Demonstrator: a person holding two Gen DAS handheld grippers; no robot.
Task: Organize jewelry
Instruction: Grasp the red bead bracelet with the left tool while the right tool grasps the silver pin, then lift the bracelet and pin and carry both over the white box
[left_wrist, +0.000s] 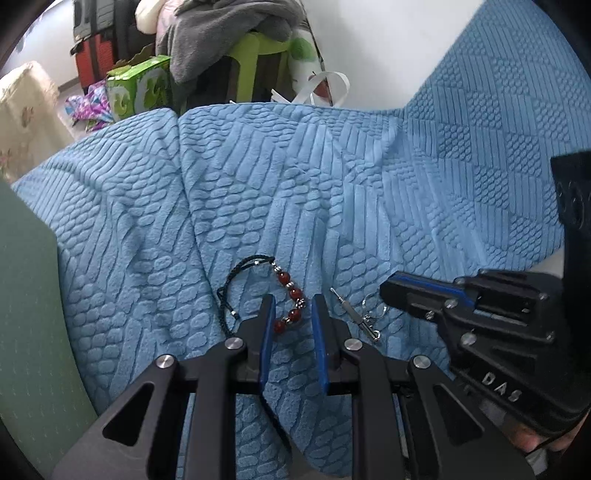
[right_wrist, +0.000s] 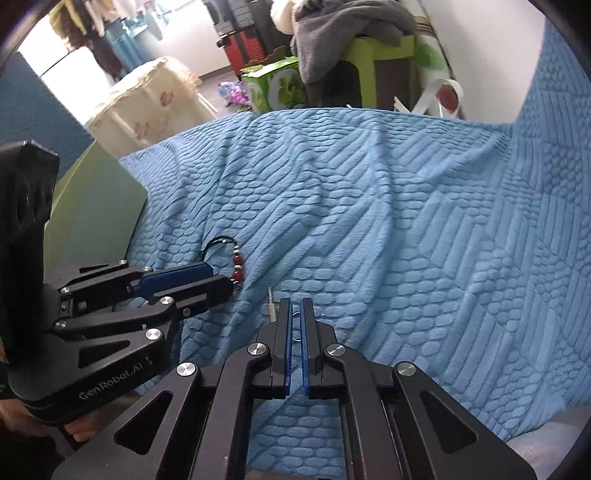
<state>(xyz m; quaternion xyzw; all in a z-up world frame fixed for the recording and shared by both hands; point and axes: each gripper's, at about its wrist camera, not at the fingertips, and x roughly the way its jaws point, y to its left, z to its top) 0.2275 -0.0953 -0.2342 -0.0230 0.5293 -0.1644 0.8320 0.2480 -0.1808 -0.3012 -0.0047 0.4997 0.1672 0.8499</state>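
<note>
A bracelet (left_wrist: 291, 295) of red beads on a black cord lies on the blue textured blanket (left_wrist: 332, 203). My left gripper (left_wrist: 294, 304) stands low over it, jaws partly apart, with the beaded stretch between the pads and a sliver of gap on the right side. From the right wrist view the left gripper (right_wrist: 219, 278) ends just short of the bracelet (right_wrist: 237, 267). A small silver keychain (left_wrist: 354, 314), a thin rod with a ring, lies just right of the bracelet. My right gripper (right_wrist: 295, 301) is shut on the keychain (right_wrist: 272, 304), whose ring shows between the blue pads. The right gripper (left_wrist: 388, 291) reaches in from the right.
A green flat panel (right_wrist: 96, 206) borders the blanket on the left. Behind the blanket's far edge stand a green carton (left_wrist: 140, 88), a green stool (left_wrist: 258, 55) draped with grey cloth, and a cream-covered piece of furniture (right_wrist: 147, 107). Open blanket stretches right and beyond.
</note>
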